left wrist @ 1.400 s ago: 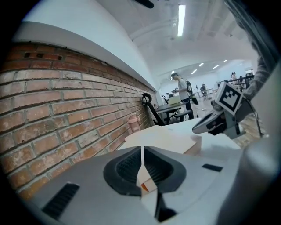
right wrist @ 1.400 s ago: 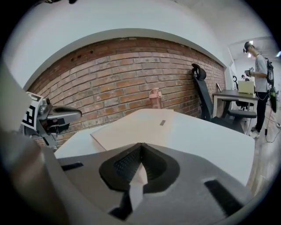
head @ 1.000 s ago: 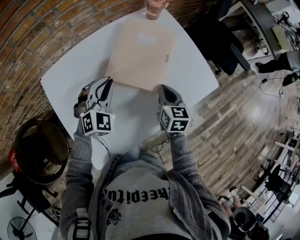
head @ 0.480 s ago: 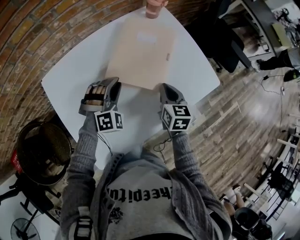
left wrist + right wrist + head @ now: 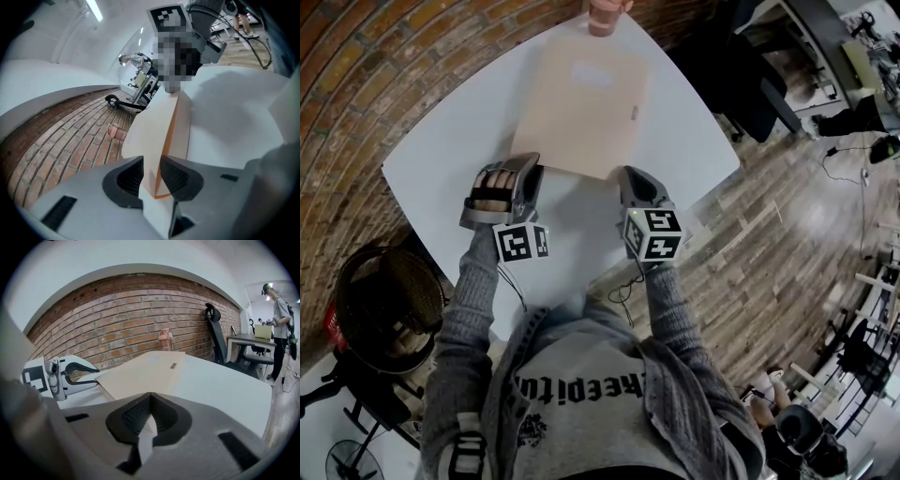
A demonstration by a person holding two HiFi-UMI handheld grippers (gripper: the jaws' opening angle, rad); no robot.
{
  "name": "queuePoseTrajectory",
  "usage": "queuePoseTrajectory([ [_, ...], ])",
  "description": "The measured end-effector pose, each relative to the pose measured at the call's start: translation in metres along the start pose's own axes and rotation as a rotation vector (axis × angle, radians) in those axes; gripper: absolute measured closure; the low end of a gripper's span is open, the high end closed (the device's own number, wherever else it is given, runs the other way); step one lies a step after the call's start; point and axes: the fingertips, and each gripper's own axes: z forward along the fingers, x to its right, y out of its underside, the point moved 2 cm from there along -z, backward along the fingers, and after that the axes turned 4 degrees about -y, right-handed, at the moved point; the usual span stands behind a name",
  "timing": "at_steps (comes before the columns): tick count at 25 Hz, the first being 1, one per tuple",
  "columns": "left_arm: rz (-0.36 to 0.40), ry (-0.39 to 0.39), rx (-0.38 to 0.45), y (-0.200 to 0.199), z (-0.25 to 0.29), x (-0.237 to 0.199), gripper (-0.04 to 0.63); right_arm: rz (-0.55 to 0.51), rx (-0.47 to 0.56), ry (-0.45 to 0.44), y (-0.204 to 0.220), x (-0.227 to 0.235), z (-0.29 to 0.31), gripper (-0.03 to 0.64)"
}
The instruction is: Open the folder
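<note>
A beige folder [image 5: 586, 103] lies closed and flat on the white table [image 5: 441, 150]. My left gripper [image 5: 530, 163] is rolled onto its side at the folder's near left corner. In the left gripper view that corner [image 5: 154, 126] stands between the pads of the left gripper [image 5: 151, 164]. Its jaws have just been opening and stand slightly apart around the cover's edge. My right gripper [image 5: 625, 174] sits at the near right corner, shut with nothing between its pads. In the right gripper view its tips [image 5: 150, 397] point over the folder [image 5: 140, 371].
A pink bottle [image 5: 605, 17] stands just beyond the folder's far edge, by the brick wall. A black office chair [image 5: 750, 84] is to the right of the table, and a round black fan [image 5: 384, 300] sits on the floor at the left.
My left gripper has rolled onto its side and dropped a little at the folder's near left corner. The right gripper and the folder have not moved.
</note>
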Motion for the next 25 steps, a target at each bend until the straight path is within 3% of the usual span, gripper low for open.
queuePoseTrajectory([
  [9,0.056,-0.007,0.010,-0.014,0.007,0.003,0.494,-0.003,0.000,0.012,0.000,0.000,-0.001,0.614],
  [13,0.032,-0.002,-0.017,-0.015,0.013,0.007,0.549,-0.003,-0.003,0.011,0.000,0.000,0.001,0.614],
  [15,-0.025,0.015,-0.023,-0.015,0.014,0.006,0.557,0.007,-0.002,0.006,0.000,0.000,0.002,0.614],
  [21,-0.363,0.016,0.021,-0.015,0.011,-0.009,0.560,0.032,0.011,0.023,0.000,0.001,0.000,0.614],
  [25,-0.515,0.029,0.041,-0.015,0.008,-0.018,0.560,0.033,0.008,0.032,0.000,0.002,0.000,0.615],
])
